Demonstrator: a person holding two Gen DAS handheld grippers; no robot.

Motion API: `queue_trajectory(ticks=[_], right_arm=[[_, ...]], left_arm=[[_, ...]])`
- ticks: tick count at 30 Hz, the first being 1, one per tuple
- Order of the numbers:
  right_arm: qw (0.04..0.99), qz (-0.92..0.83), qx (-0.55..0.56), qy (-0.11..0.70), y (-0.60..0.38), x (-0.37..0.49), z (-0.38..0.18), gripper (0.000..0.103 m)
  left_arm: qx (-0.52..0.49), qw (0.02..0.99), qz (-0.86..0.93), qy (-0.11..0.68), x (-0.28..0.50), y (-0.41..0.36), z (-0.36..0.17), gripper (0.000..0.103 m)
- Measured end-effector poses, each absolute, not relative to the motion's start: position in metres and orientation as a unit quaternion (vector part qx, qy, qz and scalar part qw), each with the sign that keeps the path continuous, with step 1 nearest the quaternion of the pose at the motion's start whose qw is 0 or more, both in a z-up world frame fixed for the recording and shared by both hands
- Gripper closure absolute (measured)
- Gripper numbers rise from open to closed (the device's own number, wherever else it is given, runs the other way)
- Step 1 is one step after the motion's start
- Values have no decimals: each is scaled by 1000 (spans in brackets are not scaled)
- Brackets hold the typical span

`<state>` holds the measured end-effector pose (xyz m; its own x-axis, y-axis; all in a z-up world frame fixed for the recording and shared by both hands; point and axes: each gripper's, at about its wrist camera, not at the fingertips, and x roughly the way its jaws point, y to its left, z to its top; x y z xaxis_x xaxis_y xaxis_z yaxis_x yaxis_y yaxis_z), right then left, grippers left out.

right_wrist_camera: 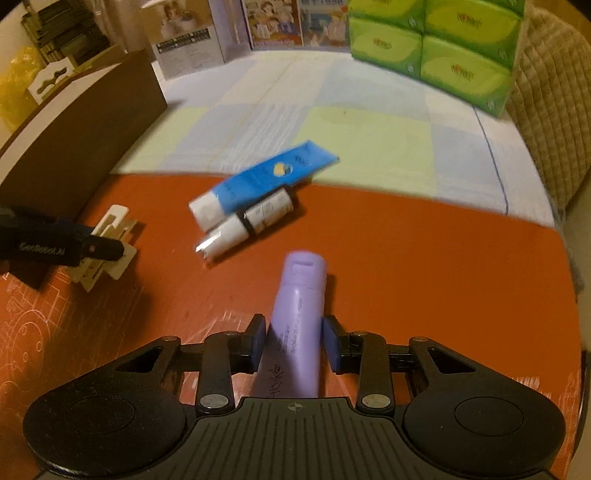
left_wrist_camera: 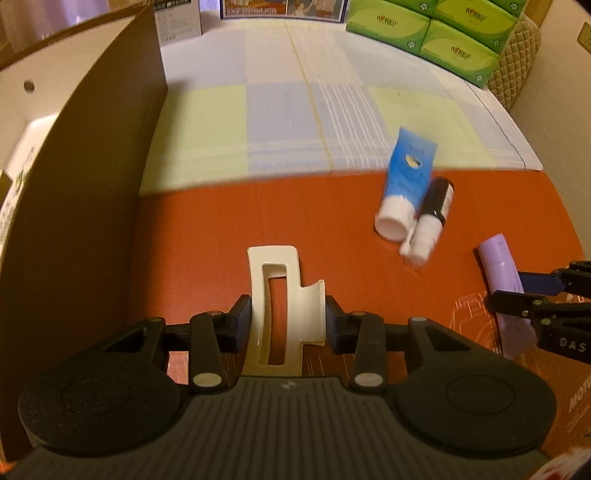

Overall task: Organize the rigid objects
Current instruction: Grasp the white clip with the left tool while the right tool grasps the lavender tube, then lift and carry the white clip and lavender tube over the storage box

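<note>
Left gripper (left_wrist_camera: 289, 322): pads pinch a cream hair claw clip (left_wrist_camera: 282, 310) from both sides, just above the red surface (left_wrist_camera: 229, 221).
Right gripper (right_wrist_camera: 294, 341): pads press on the sides of a lilac tube (right_wrist_camera: 298, 317), cap end pointing away from the camera.
Blue tube (left_wrist_camera: 406, 177): lies on the red surface with its tail over the edge of the checked cloth (left_wrist_camera: 280, 110); white cap toward the camera.
Dark bottle (left_wrist_camera: 432, 218): lies touching the blue tube, white cap end nearer.
Cardboard box (left_wrist_camera: 85, 177): stands at the left, its tall wall just beside the clip.
Green tissue packs (left_wrist_camera: 436, 33): stacked at the far right of the cloth.
Printed cartons (right_wrist_camera: 207, 37): stand along the far edge.
</note>
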<state>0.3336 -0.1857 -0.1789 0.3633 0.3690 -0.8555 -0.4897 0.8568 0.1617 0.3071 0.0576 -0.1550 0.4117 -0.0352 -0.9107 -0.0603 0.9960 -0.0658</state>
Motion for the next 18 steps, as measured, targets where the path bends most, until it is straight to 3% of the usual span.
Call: queue_trajectory(ticks=[18], right_arm=[[844,220,-96,479,-168,329,-185,72]], left_arm=[[-36,842,17,538,301,53,-162,67]])
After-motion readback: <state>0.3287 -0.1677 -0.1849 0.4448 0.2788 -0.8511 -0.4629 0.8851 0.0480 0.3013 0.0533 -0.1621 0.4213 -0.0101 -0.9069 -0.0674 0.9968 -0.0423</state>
